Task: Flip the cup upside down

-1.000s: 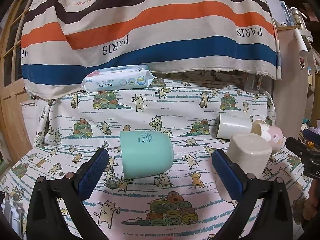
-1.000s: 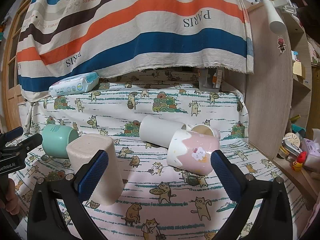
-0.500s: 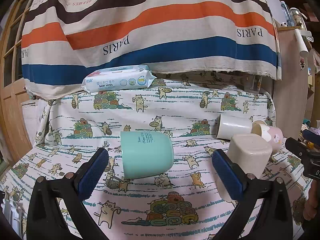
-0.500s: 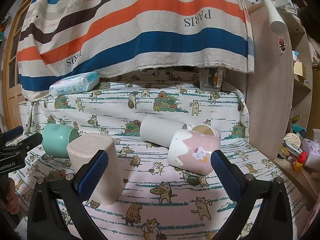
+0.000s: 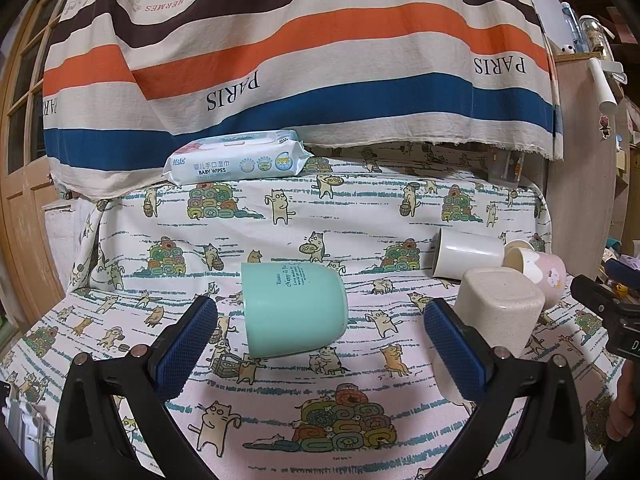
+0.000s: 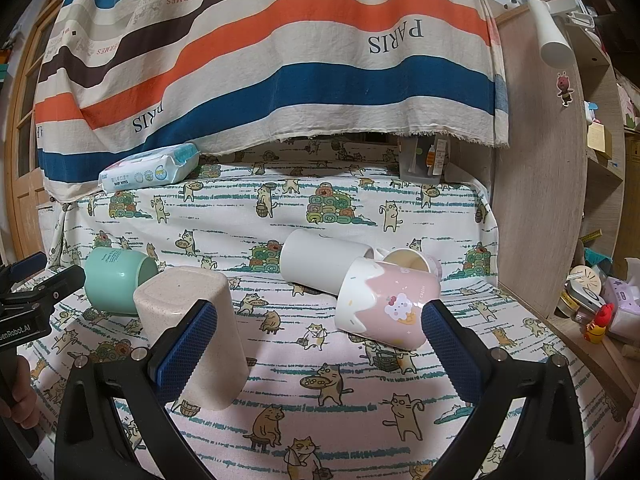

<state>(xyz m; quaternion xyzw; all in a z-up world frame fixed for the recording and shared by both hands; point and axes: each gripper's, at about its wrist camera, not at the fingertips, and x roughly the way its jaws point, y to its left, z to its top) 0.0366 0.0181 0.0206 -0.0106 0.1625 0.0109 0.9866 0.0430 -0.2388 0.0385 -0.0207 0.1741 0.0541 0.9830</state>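
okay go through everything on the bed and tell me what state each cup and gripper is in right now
mint cup: on its side.
beige cup: upside down.
white cup: on its side.
pink cup: on its side.
baby wipes pack: lying flat, closed.
left gripper: open, empty.
right gripper: open, empty.

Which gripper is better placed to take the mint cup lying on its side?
Left. The mint cup lies centred between the left gripper's open fingers, just ahead. The right gripper, also open, faces the pink cup, with the beige cup in between.
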